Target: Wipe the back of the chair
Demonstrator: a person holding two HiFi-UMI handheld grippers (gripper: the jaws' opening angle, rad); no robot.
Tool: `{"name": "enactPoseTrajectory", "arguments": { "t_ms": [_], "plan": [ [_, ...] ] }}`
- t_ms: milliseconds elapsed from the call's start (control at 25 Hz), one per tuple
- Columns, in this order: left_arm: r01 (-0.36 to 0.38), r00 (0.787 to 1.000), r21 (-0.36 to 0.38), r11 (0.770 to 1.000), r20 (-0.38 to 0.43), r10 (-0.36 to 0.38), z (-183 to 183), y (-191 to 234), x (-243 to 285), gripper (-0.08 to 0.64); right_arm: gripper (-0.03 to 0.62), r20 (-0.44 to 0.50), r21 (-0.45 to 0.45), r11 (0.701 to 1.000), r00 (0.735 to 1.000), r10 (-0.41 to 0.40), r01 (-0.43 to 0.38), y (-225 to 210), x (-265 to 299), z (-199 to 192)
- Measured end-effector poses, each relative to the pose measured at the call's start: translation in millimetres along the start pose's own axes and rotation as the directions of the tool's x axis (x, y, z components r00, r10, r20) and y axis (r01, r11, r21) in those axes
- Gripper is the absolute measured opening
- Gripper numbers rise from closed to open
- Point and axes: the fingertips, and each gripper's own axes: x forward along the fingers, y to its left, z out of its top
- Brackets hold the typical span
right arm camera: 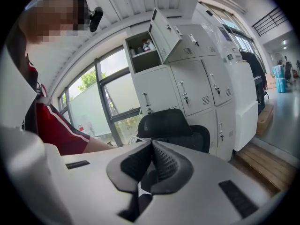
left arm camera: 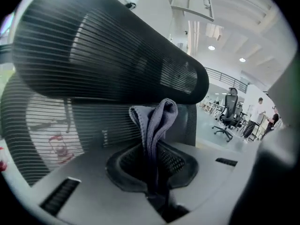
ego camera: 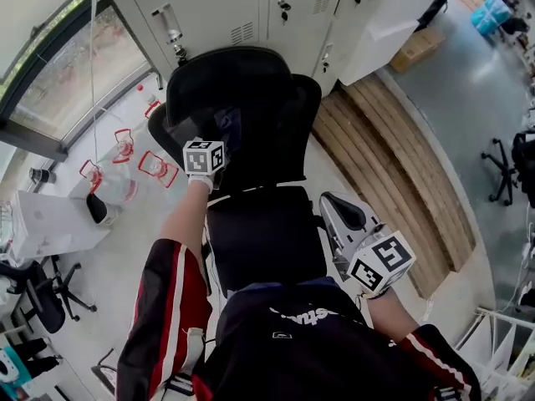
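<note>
Grey cloth held up to the chair's mesh back

The left gripper (left arm camera: 152, 165) was clamped on a folded grey cloth (left arm camera: 157, 121), soft and rounded at its top, upright between dimpled black pads (left arm camera: 174, 162); just beyond rose the black chair (left arm camera: 98, 55), its curved headrest and back of fine ribbed mesh; the right gripper (right arm camera: 151, 165) was closed on nothing, beside the padded seat.

**Bright daylight, strong fisheye**

Even daylight is admitted through the tall glazed windows (right arm camera: 89, 102), with round white ceiling lamps (left arm camera: 211, 47) added. Both gripper views are vignetted black and bent at the edges. The black mesh chair back (left arm camera: 108, 55) is rendered dark and soft.
</note>
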Motion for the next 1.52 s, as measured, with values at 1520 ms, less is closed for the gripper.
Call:
{"name": "enactPoseTrajectory", "arguments": {
  "t_ms": [1520],
  "plan": [
    [-0.17, 0.981, -0.068, 0.983, 0.087, 0.176, -47, 42, -158, 0.057, 0.009, 0.062, -0.013, 0.998, 0.996, 0.065, -0.064, 81, -51, -20]
  ]
}}
